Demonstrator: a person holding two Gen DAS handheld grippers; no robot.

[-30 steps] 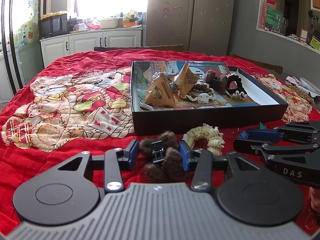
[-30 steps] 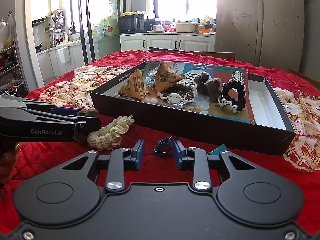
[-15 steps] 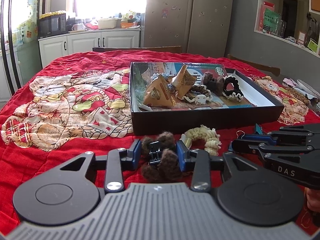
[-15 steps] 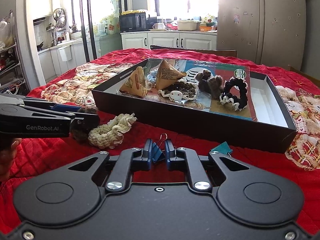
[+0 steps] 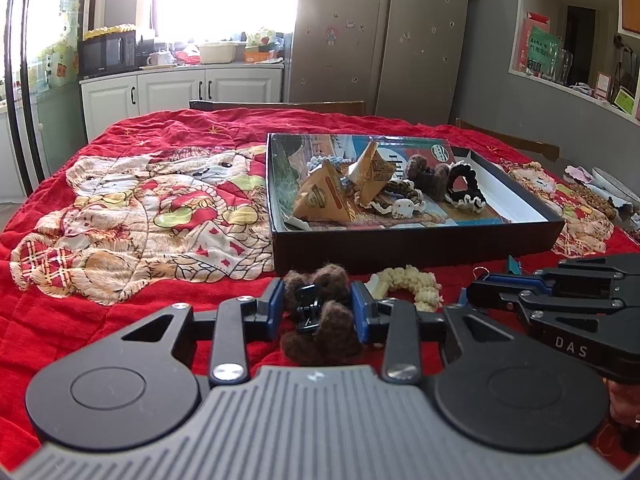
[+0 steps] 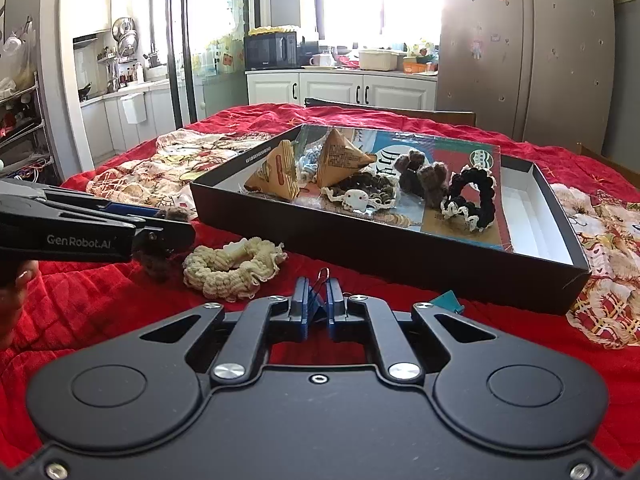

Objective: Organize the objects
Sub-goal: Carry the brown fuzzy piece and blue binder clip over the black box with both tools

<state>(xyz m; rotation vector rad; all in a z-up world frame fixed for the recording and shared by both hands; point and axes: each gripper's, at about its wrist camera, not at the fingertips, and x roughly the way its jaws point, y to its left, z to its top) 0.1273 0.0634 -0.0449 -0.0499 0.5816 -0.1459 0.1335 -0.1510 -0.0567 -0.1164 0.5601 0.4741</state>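
— Gripper check: your left gripper (image 5: pixel 318 312) has just been closing and now pinches the brown fuzzy hair clip (image 5: pixel 320 316); your right gripper (image 6: pixel 318 306), also just closing, clamps the blue binder clip (image 6: pixel 316 300).

— Both low over the red tabletop (image 5: pixel 160 300)?

— Yes, just before the black box (image 6: pixel 360 248). Lift both straight up, clear the near wall, then release inside.

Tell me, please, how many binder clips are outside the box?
2: a blue binder clip in the right gripper, a teal binder clip on the blanket beside it. Others may be hidden.
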